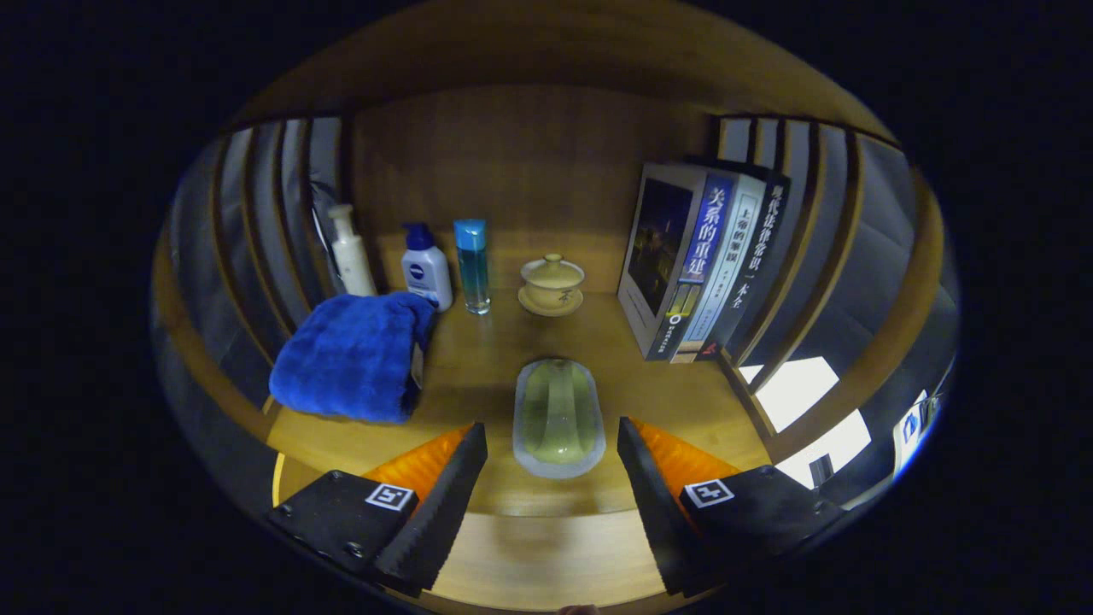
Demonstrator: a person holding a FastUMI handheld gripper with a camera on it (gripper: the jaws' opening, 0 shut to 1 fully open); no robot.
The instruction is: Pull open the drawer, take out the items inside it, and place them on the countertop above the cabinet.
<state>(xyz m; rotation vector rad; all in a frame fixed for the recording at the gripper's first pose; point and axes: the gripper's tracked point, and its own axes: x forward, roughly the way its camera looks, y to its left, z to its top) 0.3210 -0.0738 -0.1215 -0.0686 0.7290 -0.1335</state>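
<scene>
Lying on the wooden countertop (478,376) at centre frame, a pale green oblong item (558,416), perhaps a small dish or case, sits just ahead of the gripper (552,478), whose fingers (444,504) are spread wide with nothing between them. Bare wood rings the item on every side, down to the counter's front edge at lower centre. A folded blue towel (352,356) sits at centre left. Behind it, along the back panel, stand a pump bottle (350,252), a white bottle (426,271), a blue bottle (472,265) and a lidded cup (552,284). Books (700,260) lean at right beside slatted side walls (256,222).
</scene>
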